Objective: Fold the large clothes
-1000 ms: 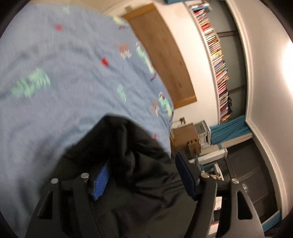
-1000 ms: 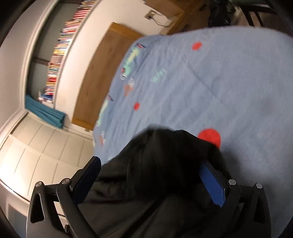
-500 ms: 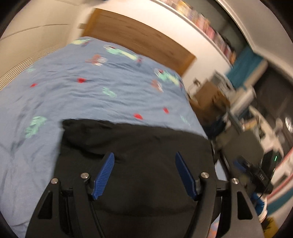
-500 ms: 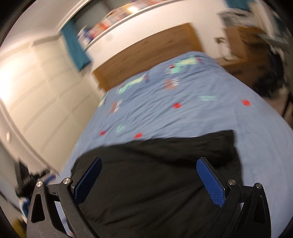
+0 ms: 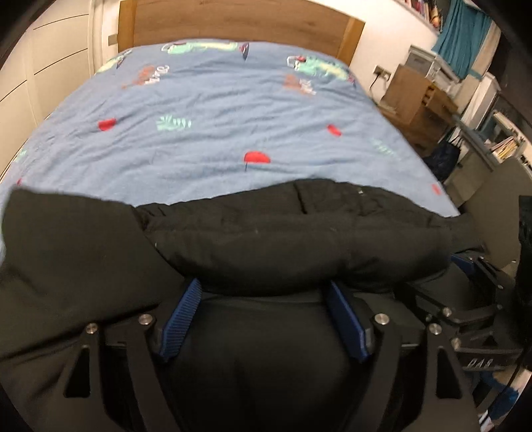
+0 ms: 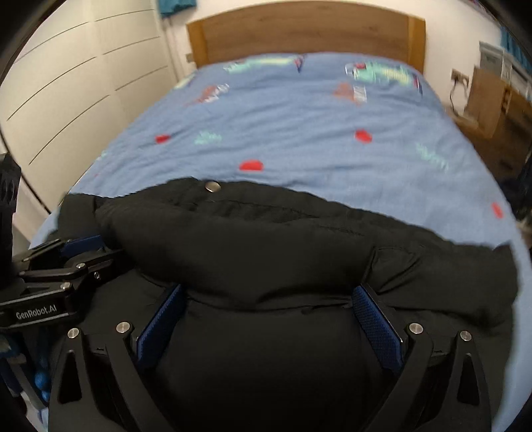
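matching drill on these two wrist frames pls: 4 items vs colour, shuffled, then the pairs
Items:
1. jacket
2. bedspread
3. headboard
4. finger pads

Colours:
A. dark blue
B. brown wood
C. black
D. light blue with red and green prints

Pairs: 1-C, 2-D, 3-B, 4-A
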